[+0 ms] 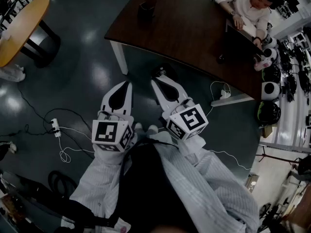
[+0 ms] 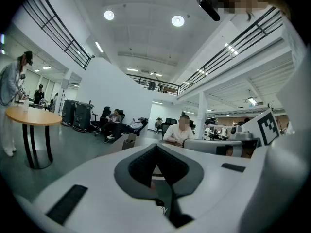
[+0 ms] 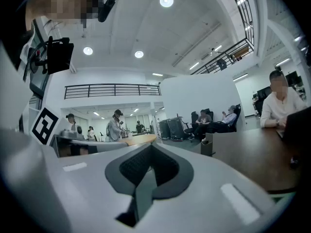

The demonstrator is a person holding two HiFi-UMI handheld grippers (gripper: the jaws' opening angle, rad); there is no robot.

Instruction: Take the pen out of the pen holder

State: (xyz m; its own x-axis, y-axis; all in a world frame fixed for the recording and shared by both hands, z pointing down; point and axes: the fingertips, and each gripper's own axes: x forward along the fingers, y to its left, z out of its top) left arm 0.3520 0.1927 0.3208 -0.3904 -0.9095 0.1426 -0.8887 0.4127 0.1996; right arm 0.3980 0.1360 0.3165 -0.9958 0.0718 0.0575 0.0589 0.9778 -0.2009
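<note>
Left tool (image 1: 127, 86), right tool (image 1: 155, 84) closed; pen holder (image 1: 146, 7) well ahead, on table (image 1: 189, 33).

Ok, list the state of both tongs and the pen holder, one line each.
left tongs: shut, nothing between them
right tongs: shut, nothing between them
pen holder: upright on the table, well clear of both tongs; too dark to tell what is in it

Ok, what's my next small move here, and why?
Probably step closer to the dark table: the pen holder stands at its far corner, well beyond both the left gripper and the right gripper, which hang over the floor with jaws shut and empty.
</note>
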